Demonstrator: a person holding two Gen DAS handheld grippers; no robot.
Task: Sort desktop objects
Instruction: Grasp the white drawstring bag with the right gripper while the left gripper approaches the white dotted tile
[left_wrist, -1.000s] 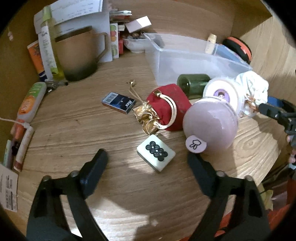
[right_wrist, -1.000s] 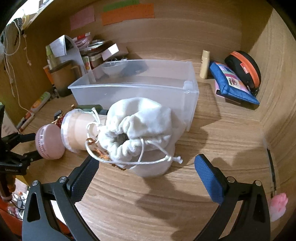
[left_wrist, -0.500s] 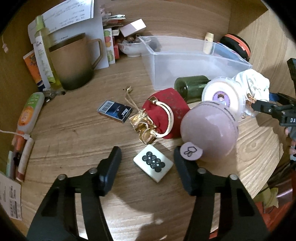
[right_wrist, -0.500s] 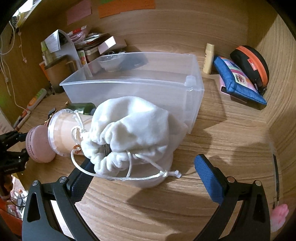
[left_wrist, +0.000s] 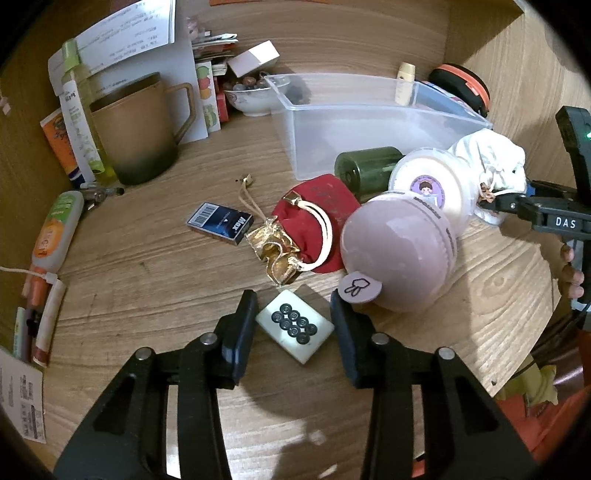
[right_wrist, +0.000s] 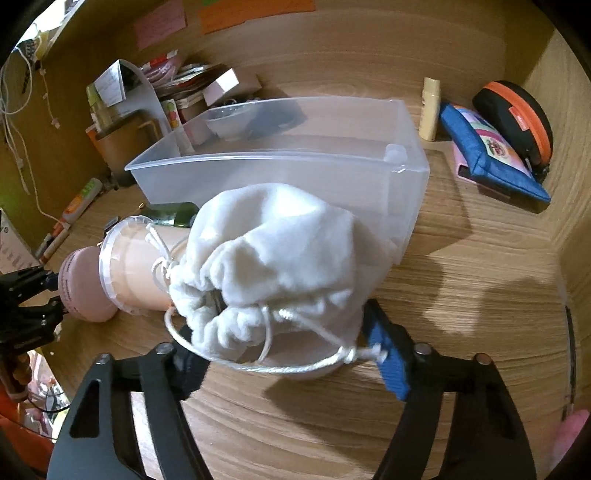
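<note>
blue box (left_wrist: 220, 224), "max" label, barcode

My left gripper (left_wrist: 293, 321) is matte black, skeletal arms with triangular cut-outs and silver rivets. My right gripper (right_wrist: 284, 354) matches, one blue pad (right_wrist: 389, 365) at 3 o'clock; from the left wrist, white "DAS" lettering and a green light.

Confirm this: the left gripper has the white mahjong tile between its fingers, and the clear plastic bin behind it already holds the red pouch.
Wrong on the pouch. The left wrist view shows the red pouch on the desk in front of the clear plastic bin. The mahjong tile is indeed between the closing left gripper fingers.
</note>
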